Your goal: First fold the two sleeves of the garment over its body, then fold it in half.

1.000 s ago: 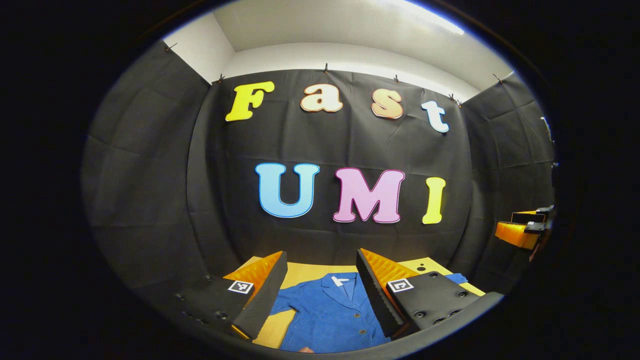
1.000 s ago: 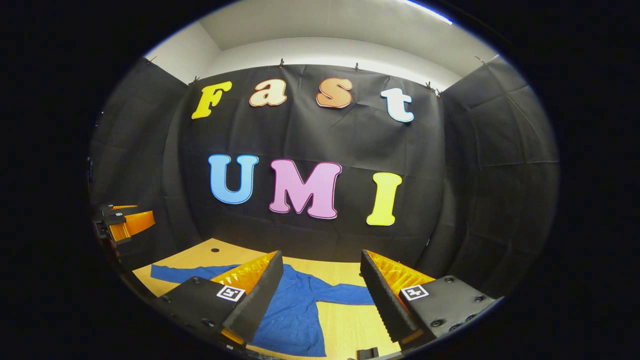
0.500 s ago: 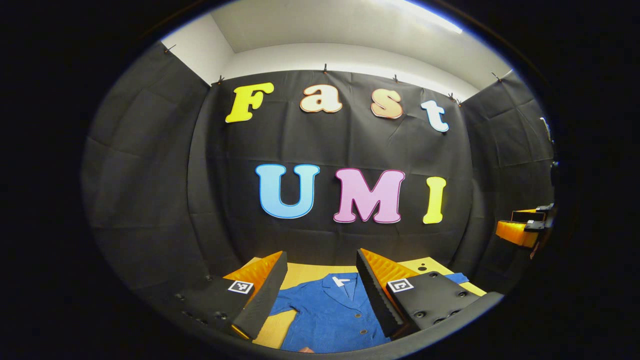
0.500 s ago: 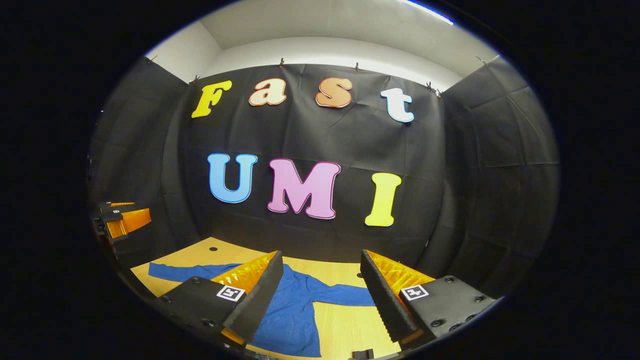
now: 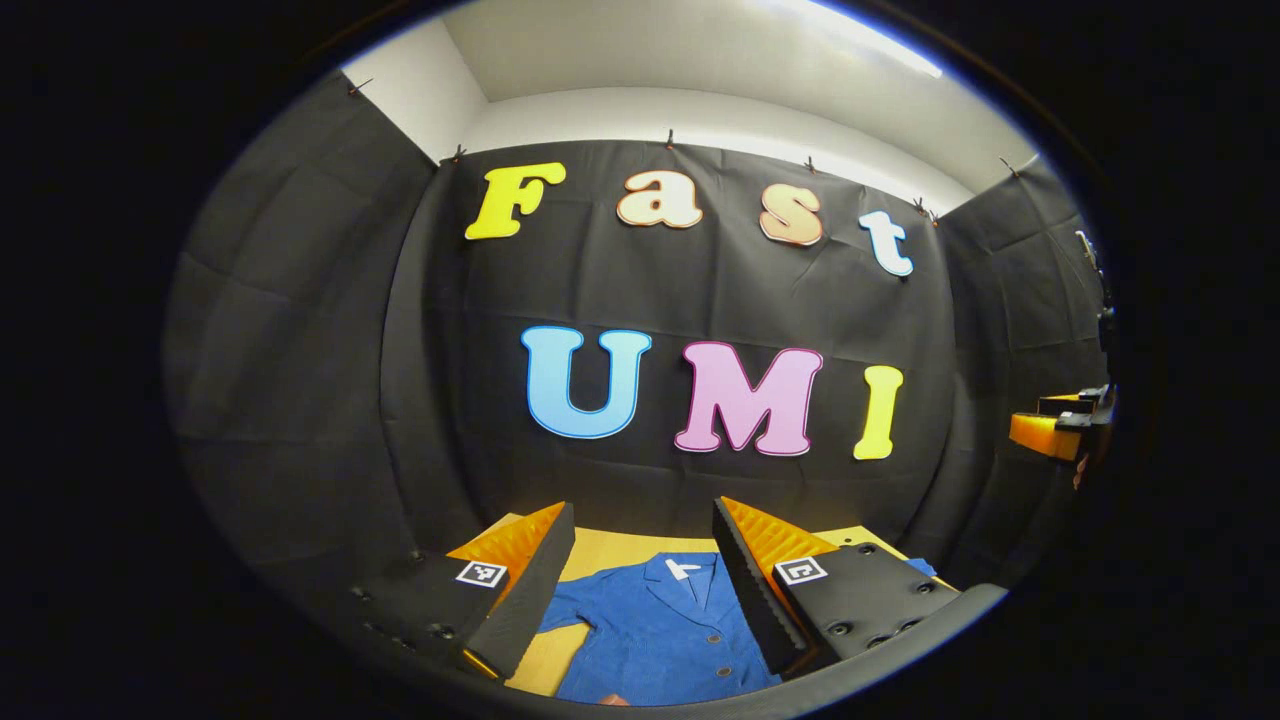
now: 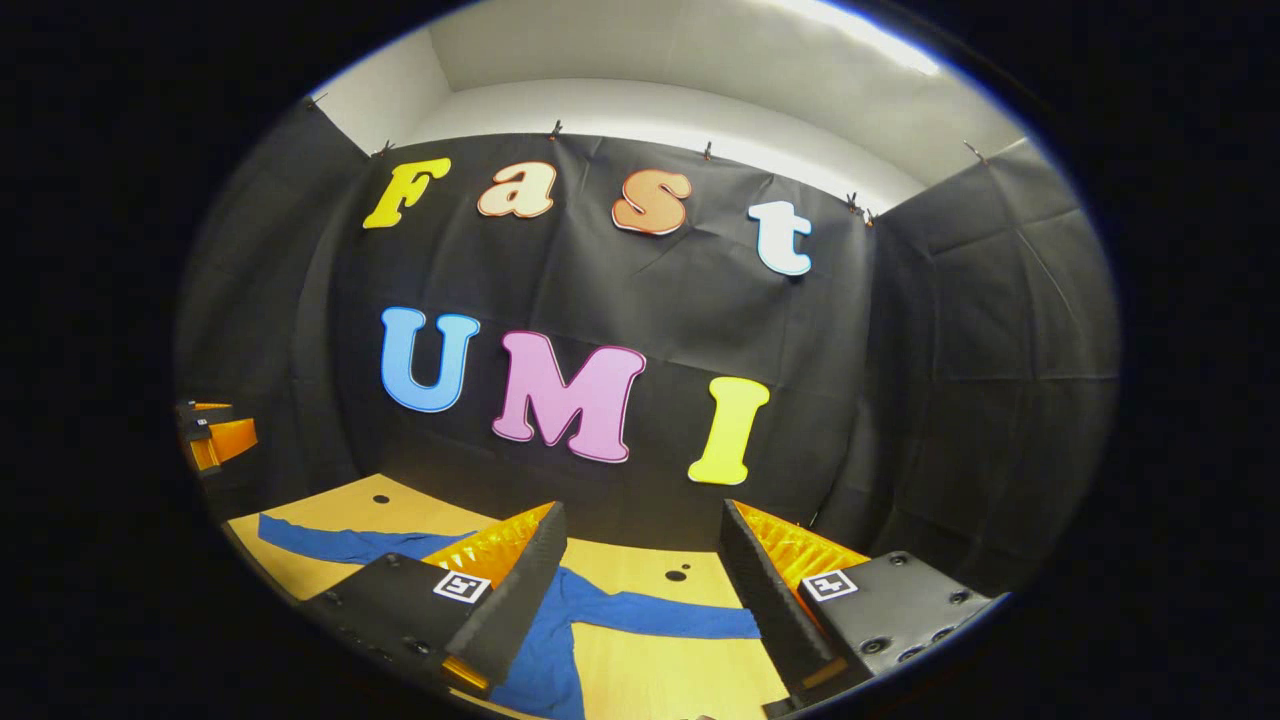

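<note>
Nearest in the left gripper view, the left tool (image 5: 640,570) is spread wide and grips nothing. Between its fingers lies the blue garment (image 5: 655,635), flat on the wooden bench (image 5: 605,548), buttons up, with the collar (image 5: 685,570) toward the far edge of the bench. Compared with a second ago this view has turned only a little, and the garment looks unmoved.

In the right gripper view the right tool (image 6: 640,580) is also open and empty. This view has changed more: the tool has swung toward the right side of the bench, so the right sleeve (image 6: 670,620) now lies straight between its fingers, stretched out flat toward the right edge. The left sleeve (image 6: 330,542) lies stretched toward the left edge, past the tool's left finger. Farther off, at the left rim of this view, the other tool is seen high above the bench.

I judge that no fold has begun yet: both sleeves are still spread out from the body. The right tool seems to be lining up on the right sleeve, so lowering to it and pinching near its end looks like the first step.
</note>
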A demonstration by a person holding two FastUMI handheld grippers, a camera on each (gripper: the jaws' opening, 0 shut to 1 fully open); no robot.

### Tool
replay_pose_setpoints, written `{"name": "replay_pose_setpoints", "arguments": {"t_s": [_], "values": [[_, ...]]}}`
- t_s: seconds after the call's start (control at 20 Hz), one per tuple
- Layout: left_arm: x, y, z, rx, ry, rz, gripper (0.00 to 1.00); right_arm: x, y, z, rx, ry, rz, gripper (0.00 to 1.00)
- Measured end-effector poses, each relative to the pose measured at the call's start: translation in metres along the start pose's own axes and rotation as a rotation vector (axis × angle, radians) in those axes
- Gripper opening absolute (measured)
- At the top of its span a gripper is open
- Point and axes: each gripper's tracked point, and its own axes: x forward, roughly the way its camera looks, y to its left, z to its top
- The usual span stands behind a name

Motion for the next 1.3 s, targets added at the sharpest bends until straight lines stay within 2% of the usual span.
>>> {"name": "replay_pose_setpoints", "arguments": {"t_s": [0.1,0.15,0.25,0.4,0.55,0.65,0.7,0.8,1.0,1.05,1.2,1.3], "values": [[0.006,0.001,-0.007,-0.008,0.009,0.006,0.80,0.014,-0.012,0.004,-0.005,-0.004,-0.034,0.94],[0.010,0.001,-0.010,-0.015,0.014,0.005,0.80,0.023,-0.018,0.002,-0.004,-0.001,-0.045,0.98],[0.019,-0.005,-0.013,-0.028,0.024,0.002,0.80,0.046,-0.034,-0.010,-0.002,0.025,-0.066,0.96],[0.035,-0.013,-0.011,-0.015,0.015,0.004,0.80,0.085,-0.065,-0.034,0.000,0.051,-0.108,0.98],[0.058,-0.027,-0.013,0.000,0.009,0.007,0.80,0.123,-0.095,-0.080,-0.004,0.095,-0.147,0.98],[0.075,-0.034,-0.021,-0.009,0.036,0.019,0.80,0.147,-0.108,-0.121,0.015,0.143,-0.151,0.98],[0.084,-0.037,-0.026,-0.010,0.050,0.026,0.80,0.160,-0.114,-0.148,0.026,0.182,-0.152,0.96],[0.104,-0.043,-0.034,-0.003,0.068,0.040,0.80,0.184,-0.130,-0.202,0.042,0.266,-0.172,0.98],[0.139,-0.059,-0.062,0.038,0.135,0.069,0.80,0.224,-0.157,-0.310,0.106,0.429,-0.200,0.96],[0.147,-0.063,-0.065,0.052,0.143,0.070,0.80,0.236,-0.165,-0.341,0.136,0.477,-0.218,0.99],[0.164,-0.074,-0.081,0.088,0.190,0.082,0.80,0.248,-0.183,-0.425,0.200,0.650,-0.278,0.99],[0.171,-0.080,-0.085,0.104,0.213,0.086,0.80,0.250,-0.194,-0.465,0.212,0.710,-0.317,1.00]]}}
